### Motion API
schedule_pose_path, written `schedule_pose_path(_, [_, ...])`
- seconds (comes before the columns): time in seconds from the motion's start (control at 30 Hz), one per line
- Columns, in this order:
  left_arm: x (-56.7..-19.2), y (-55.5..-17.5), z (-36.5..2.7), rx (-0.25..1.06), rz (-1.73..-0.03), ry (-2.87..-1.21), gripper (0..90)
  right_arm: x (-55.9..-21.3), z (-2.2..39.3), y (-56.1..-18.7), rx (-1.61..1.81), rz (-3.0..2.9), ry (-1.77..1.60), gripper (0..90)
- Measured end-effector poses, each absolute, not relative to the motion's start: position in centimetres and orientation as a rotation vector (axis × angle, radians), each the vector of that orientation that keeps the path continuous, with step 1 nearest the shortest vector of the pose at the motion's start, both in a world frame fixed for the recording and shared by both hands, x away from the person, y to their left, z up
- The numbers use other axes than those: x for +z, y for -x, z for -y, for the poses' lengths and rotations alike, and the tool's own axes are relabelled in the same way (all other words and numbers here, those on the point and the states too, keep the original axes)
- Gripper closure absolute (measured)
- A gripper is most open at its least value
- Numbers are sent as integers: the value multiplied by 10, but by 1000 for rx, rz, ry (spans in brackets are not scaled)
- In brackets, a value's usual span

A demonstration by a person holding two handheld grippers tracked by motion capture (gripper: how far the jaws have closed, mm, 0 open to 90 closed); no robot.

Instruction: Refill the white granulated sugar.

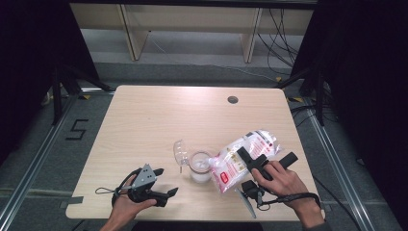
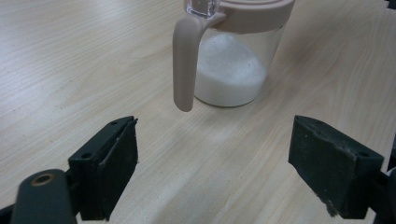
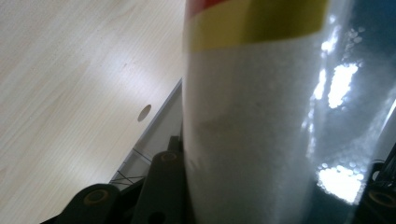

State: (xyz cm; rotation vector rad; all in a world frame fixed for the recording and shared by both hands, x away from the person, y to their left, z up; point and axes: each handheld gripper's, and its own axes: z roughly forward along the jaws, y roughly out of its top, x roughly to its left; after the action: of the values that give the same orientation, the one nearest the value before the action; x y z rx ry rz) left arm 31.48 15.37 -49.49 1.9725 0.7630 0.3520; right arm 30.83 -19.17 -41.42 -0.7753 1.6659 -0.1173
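Right tool [image 1: 260, 161] grips a clear bag [image 1: 243, 154] of white grains, tilted with its lower end over the open jar [image 1: 200, 166] mid-tabletop [image 1: 144, 120]. Left tool [image 1: 163, 183] rests near the front edge, jaws wide and empty, facing the jar's handle [image 2: 183, 70].
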Motion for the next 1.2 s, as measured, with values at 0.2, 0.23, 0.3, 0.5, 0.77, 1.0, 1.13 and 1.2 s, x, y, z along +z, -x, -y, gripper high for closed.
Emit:
schedule_pose_path(0.2, [-495,-314,-153,343,-776,-1966,154,-414,192,-308,-117,-1666,774,752])
schedule_pose_path(0.23, [-495,-314,-153,342,-776,-1966,154,-414,192,-309,-117,-1667,774,752])
schedule_pose_path(0.3, [-496,-314,-153,342,-775,-1967,154,-414,192,-309,-120,-1669,775,753])
schedule_pose_path(0.5, [-495,-314,-153,344,-775,-1967,154,-415,192,-309,-117,-1673,774,754])
schedule_pose_path(0.77, [-495,-315,-154,364,-752,-1980,153,-415,192,-309,-110,-1678,778,758])
schedule_pose_path(1.0, [-495,-314,-153,345,-775,-1968,154,-415,193,-309,-105,-1678,769,761])
schedule_pose_path(1.13, [-495,-315,-154,361,-751,-1979,154,-415,193,-309,-99,-1679,769,763])
schedule_pose_path(1.2, [-495,-315,-154,364,-757,-1979,154,-414,193,-309,-99,-1683,769,763])
